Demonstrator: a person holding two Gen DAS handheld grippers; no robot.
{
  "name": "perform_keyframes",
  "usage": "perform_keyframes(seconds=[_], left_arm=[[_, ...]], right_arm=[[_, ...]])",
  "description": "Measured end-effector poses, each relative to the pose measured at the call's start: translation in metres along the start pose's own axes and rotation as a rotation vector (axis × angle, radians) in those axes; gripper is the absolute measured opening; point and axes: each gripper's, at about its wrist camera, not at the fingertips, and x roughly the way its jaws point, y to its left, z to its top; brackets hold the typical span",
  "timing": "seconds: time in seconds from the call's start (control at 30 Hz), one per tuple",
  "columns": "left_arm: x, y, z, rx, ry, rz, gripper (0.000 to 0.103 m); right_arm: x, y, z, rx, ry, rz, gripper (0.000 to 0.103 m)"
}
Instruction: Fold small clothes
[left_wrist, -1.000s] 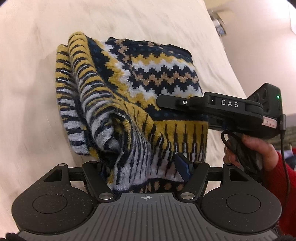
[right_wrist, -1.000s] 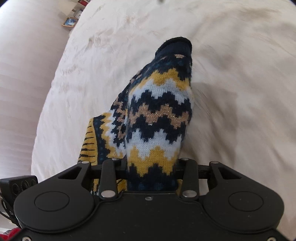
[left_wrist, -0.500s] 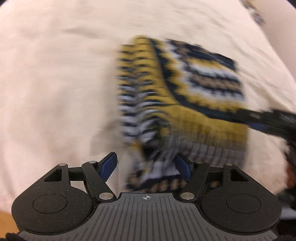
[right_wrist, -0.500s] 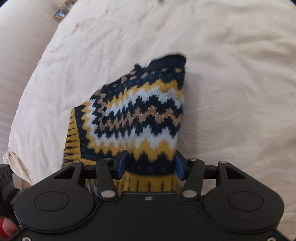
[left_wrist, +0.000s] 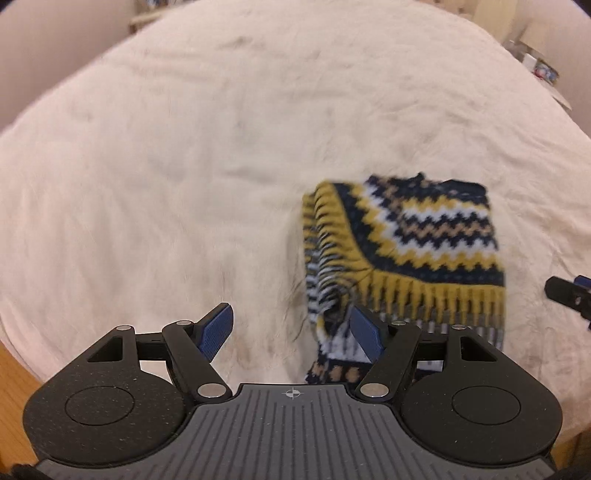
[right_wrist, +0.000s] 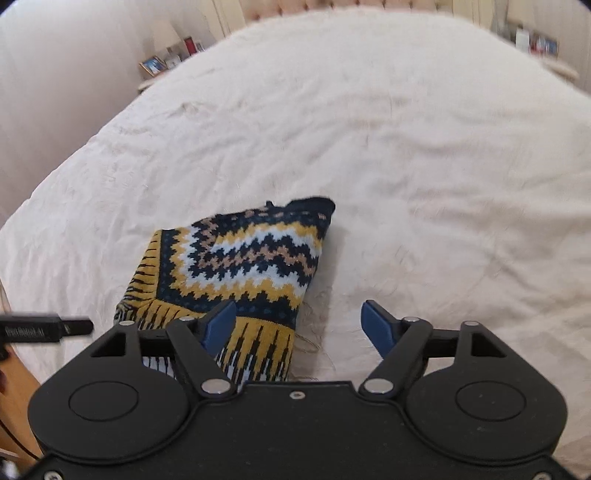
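A small knitted garment (left_wrist: 402, 258) with navy, yellow, white and tan zigzags lies folded in a rough square on the cream bedspread (left_wrist: 184, 166). It also shows in the right wrist view (right_wrist: 243, 266). My left gripper (left_wrist: 291, 328) is open and empty, just left of the garment's near edge; its right finger overlaps the hem. My right gripper (right_wrist: 299, 325) is open and empty above the garment's near right corner. The tip of the right gripper shows at the left wrist view's right edge (left_wrist: 569, 291).
The bedspread (right_wrist: 424, 147) covers a wide bed. Shelves with picture frames (right_wrist: 166, 59) stand at the far left, and more items (right_wrist: 532, 40) at the far right. The bed's wooden edge (left_wrist: 14, 373) shows near left.
Both grippers let go of the garment, opened and pulled back. The garment, held up and bunched a second ago, now lies flat and folded on the bed.
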Motion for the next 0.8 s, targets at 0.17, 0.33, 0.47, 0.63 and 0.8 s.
perform_keyframes(seconds=[0.17, 0.33, 0.47, 0.63, 0.8], left_arm=[[-0.019, -0.033, 0.002, 0.038, -0.058, 0.017, 0.069], [-0.031, -0.056, -0.001, 0.059, -0.069, 0.044, 0.069], [-0.041, -0.064, -0.007, 0.07, -0.069, 0.056, 0.069], [-0.048, -0.065, -0.017, 0.042, -0.045, 0.024, 0.069], [-0.053, -0.065, -0.026, 0.041, -0.027, 0.038, 0.069]], right_arm=[[-0.026, 0.009, -0.008, -0.038, -0.063, -0.002, 0.098], [-0.051, 0.011, -0.013, -0.034, -0.092, -0.011, 0.102], [-0.062, 0.01, -0.013, -0.035, -0.057, -0.034, 0.102], [-0.076, 0.008, -0.018, -0.01, -0.06, -0.039, 0.102], [-0.087, 0.008, -0.022, 0.003, -0.058, -0.042, 0.102]])
